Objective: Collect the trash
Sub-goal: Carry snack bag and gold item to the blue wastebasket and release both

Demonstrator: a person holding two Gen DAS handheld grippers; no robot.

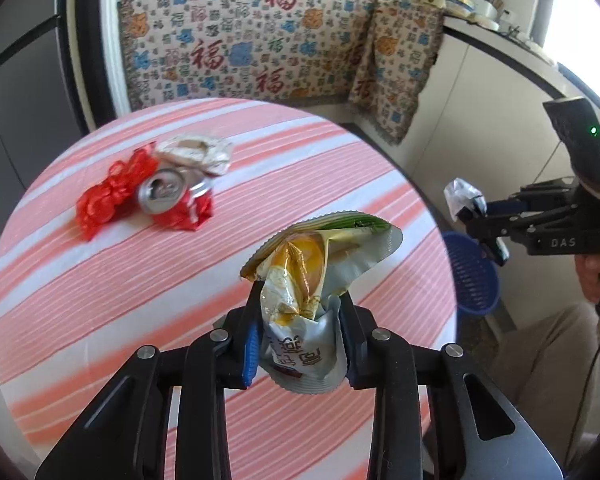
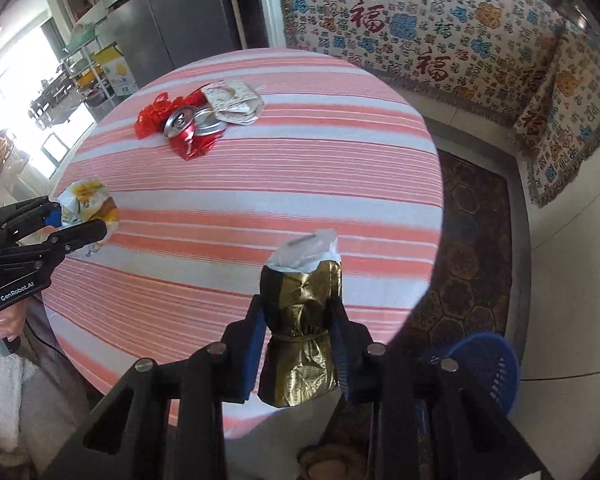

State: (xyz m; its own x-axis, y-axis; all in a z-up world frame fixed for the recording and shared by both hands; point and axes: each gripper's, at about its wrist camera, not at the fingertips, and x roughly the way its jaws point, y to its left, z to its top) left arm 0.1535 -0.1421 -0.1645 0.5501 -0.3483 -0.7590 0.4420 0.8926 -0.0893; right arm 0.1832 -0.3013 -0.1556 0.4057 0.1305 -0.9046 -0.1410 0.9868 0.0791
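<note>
A crumpled yellow-and-pale snack wrapper is pinched between the fingers of the left gripper and held up over the near part of the round worktop, which is covered in pink and white stripes. Over on the other side, a gold foil packet with a bit of clear plastic poking from its top is clamped between the fingers of the right gripper, above the worktop's near edge. A small heap of trash is left lying toward the far edge of the worktop: a crushed red can, a bunch of red netting touching it, and a flattened pale wrapper resting against the can's far side. A blue perforated basket is seen on the floor, just beyond the worktop's edge and below the right gripper. A patterned cloth is draped over the furniture behind.
</note>
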